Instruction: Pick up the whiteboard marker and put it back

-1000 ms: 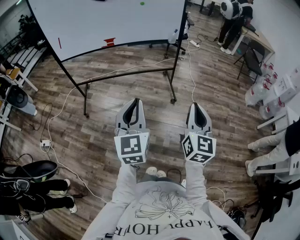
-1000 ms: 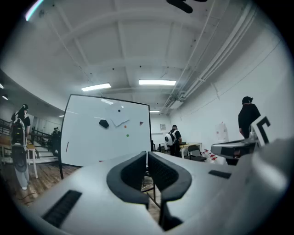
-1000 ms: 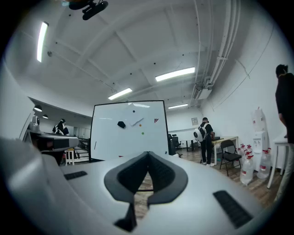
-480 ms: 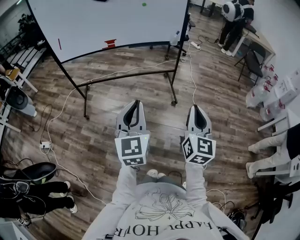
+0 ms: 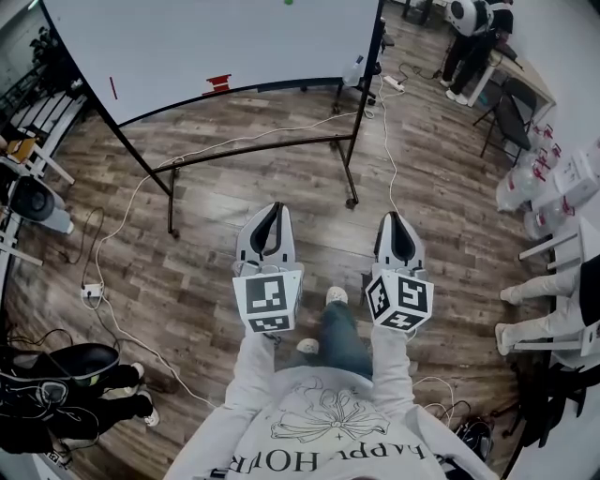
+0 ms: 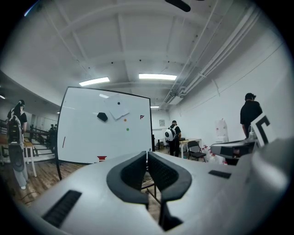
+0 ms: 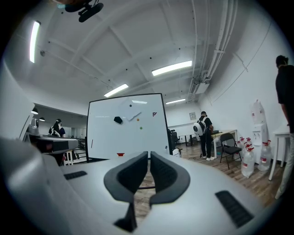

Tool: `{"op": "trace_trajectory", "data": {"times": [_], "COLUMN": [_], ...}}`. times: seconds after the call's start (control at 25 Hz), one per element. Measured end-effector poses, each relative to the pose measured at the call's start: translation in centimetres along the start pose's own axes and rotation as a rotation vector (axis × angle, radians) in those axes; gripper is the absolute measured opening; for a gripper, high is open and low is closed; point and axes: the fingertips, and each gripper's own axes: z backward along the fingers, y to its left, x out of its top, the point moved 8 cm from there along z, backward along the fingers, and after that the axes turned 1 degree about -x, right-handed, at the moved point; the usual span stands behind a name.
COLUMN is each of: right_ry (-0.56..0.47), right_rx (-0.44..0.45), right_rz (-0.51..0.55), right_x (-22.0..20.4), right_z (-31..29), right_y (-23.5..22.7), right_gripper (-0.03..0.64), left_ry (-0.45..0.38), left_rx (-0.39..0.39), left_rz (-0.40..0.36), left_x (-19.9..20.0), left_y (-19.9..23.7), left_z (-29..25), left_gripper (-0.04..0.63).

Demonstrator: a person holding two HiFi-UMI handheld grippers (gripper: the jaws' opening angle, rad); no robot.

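Observation:
A white whiteboard (image 5: 216, 42) on a black rolling stand fills the top of the head view. A thin red stick, perhaps the marker (image 5: 113, 87), clings to its left part, and a small red item (image 5: 217, 82) rests on the lower ledge. My left gripper (image 5: 275, 205) and right gripper (image 5: 394, 216) hover side by side over the wooden floor, well short of the board, both shut with nothing in them. The left gripper view has shut jaws (image 6: 147, 153) before the board (image 6: 105, 126). In the right gripper view the jaws (image 7: 149, 153) are also shut, facing the board (image 7: 126, 126).
The stand's feet (image 5: 352, 200) and crossbar lie between me and the board. Cables (image 5: 122, 309) and a power strip (image 5: 90, 290) trail over the floor at left. People (image 5: 469, 28), chairs (image 5: 511, 112) and water jugs (image 5: 525, 192) stand at right. Someone's legs (image 5: 75, 394) are at lower left.
A jeans leg and shoe have swung forward between my arms. Both grippers have drifted together a little toward the board, staying shut.

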Motion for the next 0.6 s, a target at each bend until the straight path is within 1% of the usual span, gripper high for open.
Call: {"op": "trace_trajectory", "data": {"times": [0.24, 0.44, 0.6], "right_ry": [0.005, -0.023, -0.036], "right_rx": [0.017, 0.041, 0.095], "right_rz": [0.010, -0.004, -0.001], "right_x": [0.0, 1.3, 3.3], "right_z": [-5.7, -12.1, -17.8], "right_y": [-1.8, -4.3, -6.6], "right_gripper": [0.005, 0.006, 0.069], "left_ry": [0.013, -0.001, -0.013], "left_rx": [0.026, 0.047, 0.072], "left_rz": [-0.002, -0.003, 0.004], "left_x": [-0.3, 0.3, 1.8], "left_y": [0.4, 0.4, 0.0], "left_z": [-5.6, -11.7, -17.5], "left_gripper": [0.012, 0.012, 0.012]}}
